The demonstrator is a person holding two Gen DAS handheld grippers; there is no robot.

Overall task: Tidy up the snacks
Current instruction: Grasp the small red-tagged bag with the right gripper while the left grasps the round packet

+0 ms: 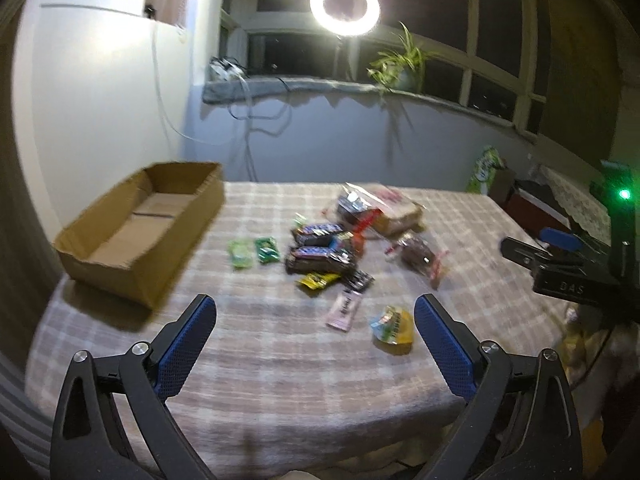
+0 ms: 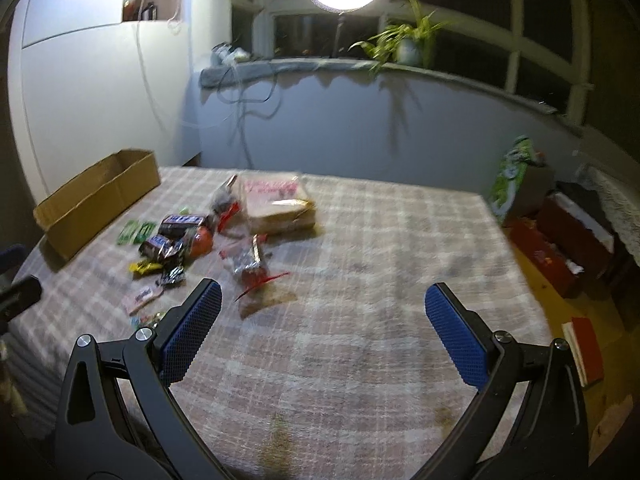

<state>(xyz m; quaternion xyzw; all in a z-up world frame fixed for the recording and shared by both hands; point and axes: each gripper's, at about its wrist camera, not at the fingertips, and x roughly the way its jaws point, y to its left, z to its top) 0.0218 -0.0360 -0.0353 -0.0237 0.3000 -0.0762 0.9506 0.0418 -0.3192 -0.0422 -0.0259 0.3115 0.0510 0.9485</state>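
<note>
the left gripper hovers above the near edge of the table, its blue-padded fingers spread wide with nothing between them. the right gripper hangs the same way, fingers wide apart and holding nothing, over a bare stretch of the checked cloth.

just beyond the left gripper lie a yellow pouch and a pink bar, slightly apart from the rest. farther in, near the table's middle, sits the loose snack pile: dark chocolate bars side by side, a yellow wrapper, two green packets to the left, a clear-wrapped brown treat to the right. behind them rests a bagged loaf of sliced bread. motion blur hides the labels.

the open cardboard box stands at the table's left side, apart from the pile, with no snack visible inside.

beyond the table, a ring light and a potted plant stand at the windowsill.
</note>
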